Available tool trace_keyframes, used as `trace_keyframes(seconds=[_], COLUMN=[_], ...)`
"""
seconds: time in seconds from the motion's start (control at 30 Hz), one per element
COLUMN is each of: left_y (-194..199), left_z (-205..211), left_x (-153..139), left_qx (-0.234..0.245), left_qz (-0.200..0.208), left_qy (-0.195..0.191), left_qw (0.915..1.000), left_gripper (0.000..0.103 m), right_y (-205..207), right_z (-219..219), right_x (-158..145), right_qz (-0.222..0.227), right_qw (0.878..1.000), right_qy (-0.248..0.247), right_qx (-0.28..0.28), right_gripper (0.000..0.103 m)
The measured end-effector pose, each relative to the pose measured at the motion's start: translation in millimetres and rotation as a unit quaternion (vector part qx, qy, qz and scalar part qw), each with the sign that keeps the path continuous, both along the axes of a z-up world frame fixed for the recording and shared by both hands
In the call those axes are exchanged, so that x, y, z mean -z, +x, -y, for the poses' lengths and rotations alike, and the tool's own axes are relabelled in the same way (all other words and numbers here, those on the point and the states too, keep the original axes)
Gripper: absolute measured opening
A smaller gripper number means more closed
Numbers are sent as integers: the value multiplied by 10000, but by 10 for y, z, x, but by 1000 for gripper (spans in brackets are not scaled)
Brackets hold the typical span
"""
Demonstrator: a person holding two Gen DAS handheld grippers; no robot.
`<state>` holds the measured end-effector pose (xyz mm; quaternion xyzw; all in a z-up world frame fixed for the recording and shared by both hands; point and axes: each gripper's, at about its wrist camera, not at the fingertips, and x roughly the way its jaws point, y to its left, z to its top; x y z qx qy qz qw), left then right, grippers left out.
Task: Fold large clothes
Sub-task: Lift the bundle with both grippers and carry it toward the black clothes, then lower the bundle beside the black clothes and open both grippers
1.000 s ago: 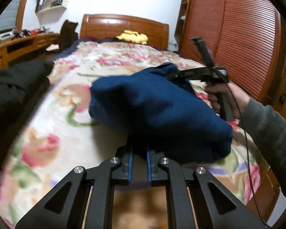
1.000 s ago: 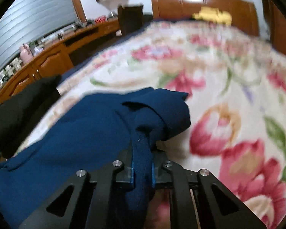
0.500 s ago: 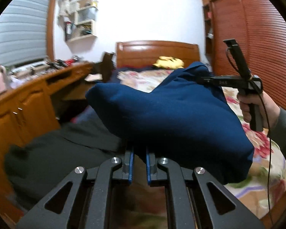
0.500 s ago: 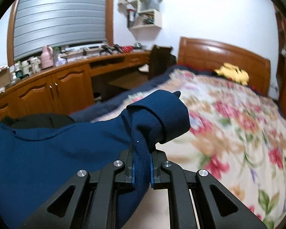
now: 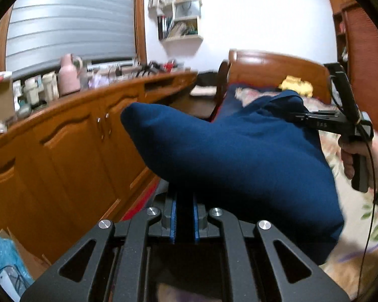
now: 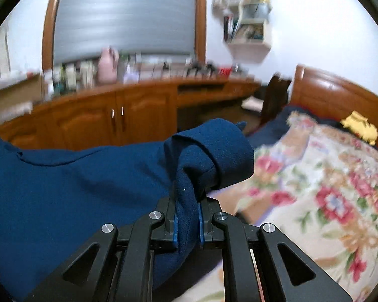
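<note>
Garment (image 5: 239,156), dark blue and bulky, hangs in the air between the two grippers, above the near edge of the flowered bedspread (image 6: 327,188); the left gripper (image 5: 184,216) has its blue pads nearly together on the cloth's lower edge, which drapes over the tips and hides the bite itself; the right gripper (image 6: 187,222) pinches a rolled fold of it between its pads; from the left wrist view the right hand (image 5: 357,156) grips that tool's handle upright, fingers level, pointing left; the marking on its body is too blurred to read; beyond stand wooden cabinets (image 5: 70,146) and a headboard (image 6: 340,100).
</note>
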<state>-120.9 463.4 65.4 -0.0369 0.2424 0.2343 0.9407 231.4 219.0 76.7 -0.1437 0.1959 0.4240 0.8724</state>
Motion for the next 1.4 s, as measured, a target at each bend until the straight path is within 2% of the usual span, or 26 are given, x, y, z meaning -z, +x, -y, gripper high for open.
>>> trace_keyframes(seconds=[0.07,0.13,0.17,0.27,0.3,0.33,0.43,0.47,0.5,0.53,0.63,0.87,1.03,1.1,1.4], left_y=[-35,-82,-87,-134,-151,-188,-273,-286,-310,-338,-387,-344,-193,-118,246], left_z=[-7,-16,-27,8,44,67,193,251,315,374,577,1162,1629,1812,2654], left_x=[118,142,142,57,28,8,-67,-90,-109,-124,-193,-268,-210,-154,162], left_qx=[-40,-21,-1,-51,-63,-33,41,45,80,103,197,539,975,1148,1793], left_qz=[-8,63,75,121,155,224,382,382,411,461,533,564,576,551,279], left_qy=[-65,-150,-196,-246,-274,-335,-399,-357,-332,-316,-267,-191,-359,-415,-640], left_qw=[10000,9999,9998,9996,9995,9992,9985,9986,9986,9984,9980,9968,9929,9910,9813], left_gripper=[11,12,12,17,24,37,54,62,76,84,90,91,91,91,91], right_y=[110,175,189,151,121,92,-180,-305,-395,-510,-745,-1256,-1656,-1759,-2076], right_z=[-103,-84,-74,94,163,166,361,443,422,548,908,1878,2532,2736,3265], right_x=[268,411,422,372,348,329,207,173,179,190,249,318,312,327,428], right_qz=[-171,-279,-310,-384,-369,-334,-194,-163,-157,-164,-163,-33,35,44,-16], right_qw=[9993,9980,9976,9974,9973,9975,9986,9988,9990,9992,9995,9985,9964,9952,9870], right_qy=[-312,-476,-496,-458,-470,-468,-383,-359,-321,-288,-169,-43,65,97,170], right_qx=[136,319,359,391,419,421,310,296,263,230,228,550,842,970,1598], right_gripper=[11,15,16,27,32,37,49,50,51,51,52,53,66,71,73])
